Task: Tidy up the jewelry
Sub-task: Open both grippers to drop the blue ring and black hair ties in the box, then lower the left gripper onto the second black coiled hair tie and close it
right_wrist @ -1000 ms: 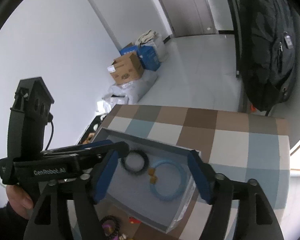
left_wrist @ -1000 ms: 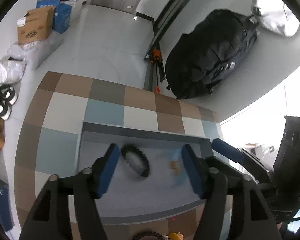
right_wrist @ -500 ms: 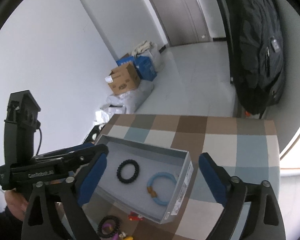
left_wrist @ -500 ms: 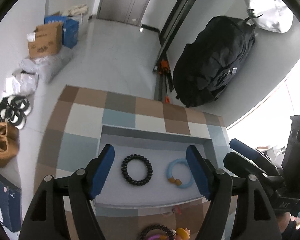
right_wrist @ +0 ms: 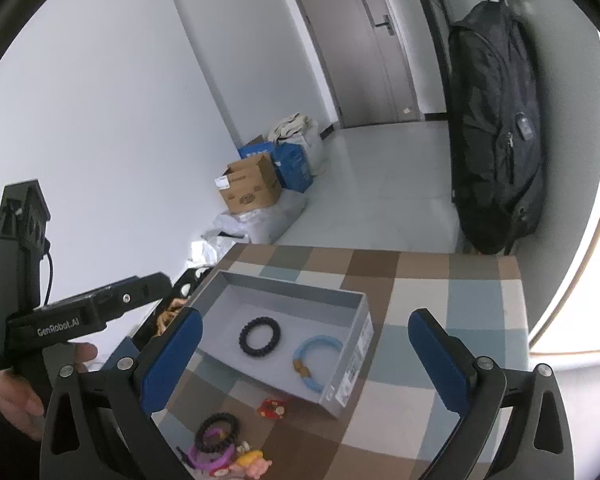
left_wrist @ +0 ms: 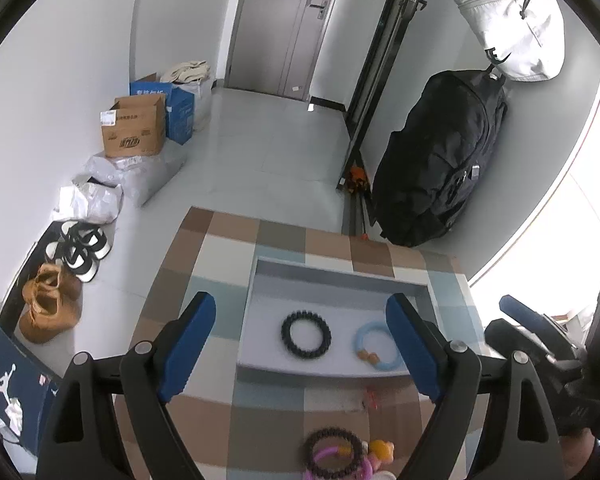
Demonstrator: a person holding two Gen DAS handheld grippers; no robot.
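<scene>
A: Listing contents: grey box (left_wrist: 255, 312) on the checked counter (left_wrist: 203, 240), holding a black bead bracelet (left_wrist: 306, 334) and a blue ring bracelet (left_wrist: 378, 346), apart.

B: Outstanding: a tangled pile of bracelets (right_wrist: 215, 446) and a red charm (right_wrist: 273, 406), left outside the box.

A: Left gripper (left_wrist: 302, 350) and right gripper (right_wrist: 304, 354): fingers spread, opening, nothing between them.

B: Risk noted: several linked pieces may be dragged together if one is pinched.
</scene>
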